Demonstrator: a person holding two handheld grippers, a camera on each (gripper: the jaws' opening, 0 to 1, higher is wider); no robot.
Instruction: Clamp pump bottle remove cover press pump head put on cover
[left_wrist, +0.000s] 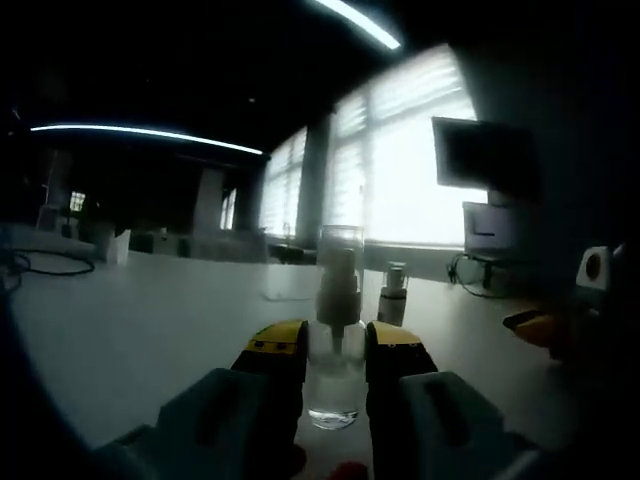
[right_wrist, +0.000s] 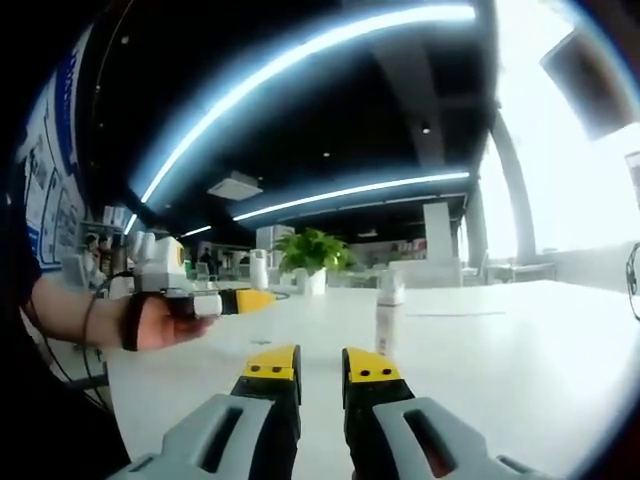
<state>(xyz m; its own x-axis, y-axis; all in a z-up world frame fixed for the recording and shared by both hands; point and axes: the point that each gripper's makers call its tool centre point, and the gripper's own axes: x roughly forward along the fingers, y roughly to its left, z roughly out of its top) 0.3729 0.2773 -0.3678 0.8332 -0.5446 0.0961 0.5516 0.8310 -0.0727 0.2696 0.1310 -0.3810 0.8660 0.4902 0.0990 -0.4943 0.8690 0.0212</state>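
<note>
Gripping pump bottle (left_wrist: 337, 330), left tongs (left_wrist: 335, 345); right tongs (right_wrist: 320, 365) narrow, table (right_wrist: 520, 340) open ahead.

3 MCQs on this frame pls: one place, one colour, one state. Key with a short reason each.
1. Where is the clear plastic pump bottle?
A. lying on the white table
B. upright between the left tongs
C. on the windowsill

2. What colour are the tips of the right tongs?
A. red
B. white
C. yellow

3. How is the bottle's clear cover?
A. on, over the pump head
B. off, on the table
C. in the right tongs

Key: B, the bottle stands between the left tongs above the white table; C, yellow pads show on both tips; A, the cover rises over the pump head.
</note>
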